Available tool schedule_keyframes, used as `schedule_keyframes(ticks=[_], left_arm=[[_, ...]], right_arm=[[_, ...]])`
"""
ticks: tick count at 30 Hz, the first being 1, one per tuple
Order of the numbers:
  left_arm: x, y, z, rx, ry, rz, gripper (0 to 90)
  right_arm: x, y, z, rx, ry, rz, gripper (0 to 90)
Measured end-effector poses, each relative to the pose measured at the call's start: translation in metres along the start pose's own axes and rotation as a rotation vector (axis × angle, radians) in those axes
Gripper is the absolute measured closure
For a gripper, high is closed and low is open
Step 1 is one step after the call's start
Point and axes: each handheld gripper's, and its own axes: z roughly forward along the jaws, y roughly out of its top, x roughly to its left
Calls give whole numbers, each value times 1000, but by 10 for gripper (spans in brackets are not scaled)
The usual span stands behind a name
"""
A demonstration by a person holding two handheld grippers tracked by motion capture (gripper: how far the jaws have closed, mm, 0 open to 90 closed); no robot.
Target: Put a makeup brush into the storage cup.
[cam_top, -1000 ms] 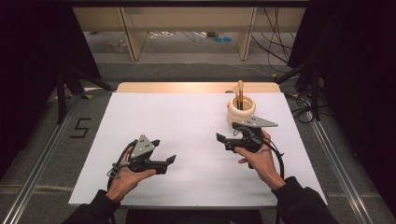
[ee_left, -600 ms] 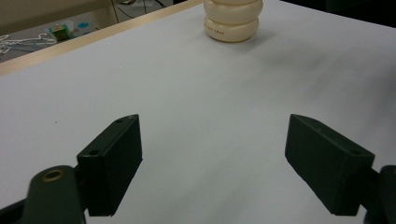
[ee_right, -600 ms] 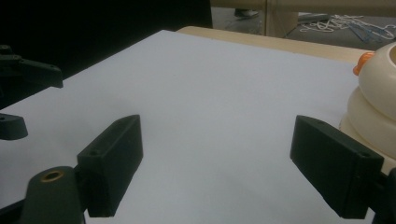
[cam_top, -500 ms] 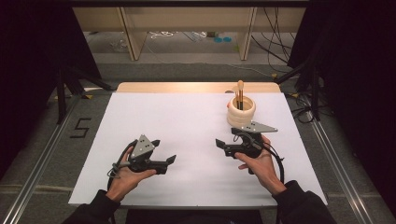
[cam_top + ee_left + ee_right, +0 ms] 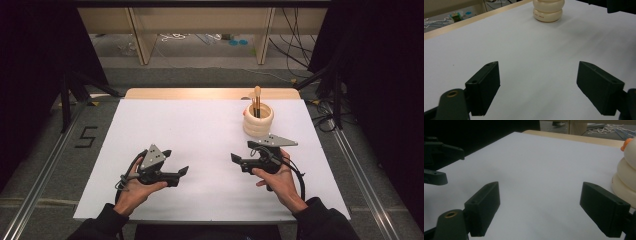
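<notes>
A cream ribbed holder (image 5: 258, 122) stands at the back right of the white table sheet (image 5: 200, 130), with wooden sticks (image 5: 257, 99) upright in it. My right gripper (image 5: 242, 151) sits just in front of the holder, open, jaws pointing left with nothing between them. My left gripper (image 5: 176, 161) rests at the front left, open and empty, jaws pointing right. In the left gripper view my left gripper (image 5: 537, 82) faces the holder (image 5: 548, 11) far ahead. In the right gripper view my right gripper (image 5: 539, 205) has the holder (image 5: 626, 180) at its right edge.
A bare wooden strip (image 5: 210, 93) runs along the table's far edge. Metal rails (image 5: 45, 175) flank the table on the floor. Shelving legs and cables (image 5: 200, 40) lie beyond. Dark curtains stand at both sides.
My right gripper has drawn back a little from the holder toward the front edge. The left gripper has stayed put.
</notes>
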Motion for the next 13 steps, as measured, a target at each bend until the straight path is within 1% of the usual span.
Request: schedule_keyframes(ticks=[1, 3, 4, 6, 10, 13], left_arm=[[0, 0, 0, 0, 0, 0, 187], [0, 0, 0, 0, 0, 2, 187], [0, 0, 0, 1, 0, 1, 187], [0, 0, 0, 0, -1, 0, 187], [0, 0, 0, 0, 0, 0, 187], [0, 0, 0, 0, 0, 1, 187]], right_arm=[[-1, 0, 1, -3, -6, -6, 172], [-1, 0, 0, 12, -16, -7, 171], [-1, -1, 1, 4, -7, -2, 171], [-1, -1, 1, 1, -8, -3, 171], [0, -1, 1, 5, 0, -1, 171], [-1, -1, 2, 4, -3, -2, 171]])
